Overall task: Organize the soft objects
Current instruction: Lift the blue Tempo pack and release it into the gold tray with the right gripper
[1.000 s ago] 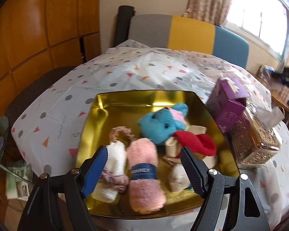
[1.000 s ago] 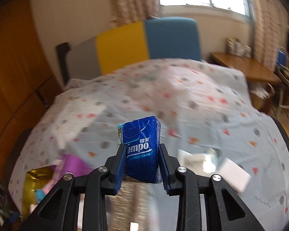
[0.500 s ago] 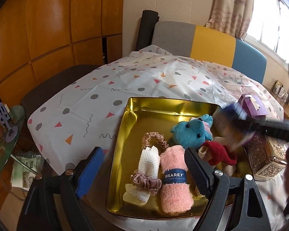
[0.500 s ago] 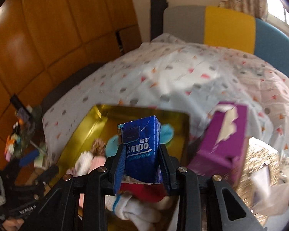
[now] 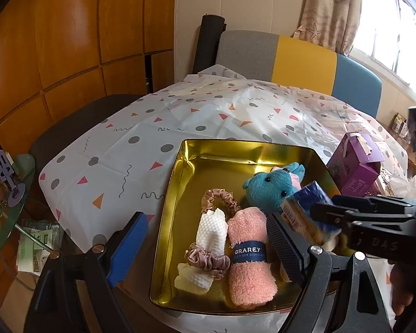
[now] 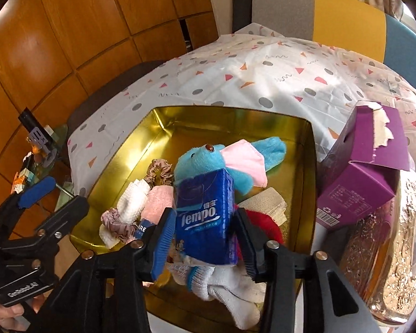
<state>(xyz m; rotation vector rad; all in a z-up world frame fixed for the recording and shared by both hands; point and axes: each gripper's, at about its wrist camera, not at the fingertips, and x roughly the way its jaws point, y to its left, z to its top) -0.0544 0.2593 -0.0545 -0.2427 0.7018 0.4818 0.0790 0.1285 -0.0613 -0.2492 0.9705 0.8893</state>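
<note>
My right gripper (image 6: pixel 205 238) hung over the near end of the gold tray (image 6: pixel 307 172). Its jaws had just been opening and stood a little clear of the blue tissue pack (image 6: pixel 205 205), which sat upright between them on the white sock (image 6: pixel 224 291) and red cloth (image 6: pixel 266 227), right in front of the blue plush toy (image 6: pixel 205 161). My left gripper (image 5: pixel 208 247) gaped wide with nothing in it, hovering above the pink rolled cloth (image 5: pixel 249 252), white cloth (image 5: pixel 208 236) and scrunchies (image 5: pixel 208 260). A purple box (image 6: pixel 357 191) stood on the desk (image 6: pixel 235 83) just beside the tray.
</note>
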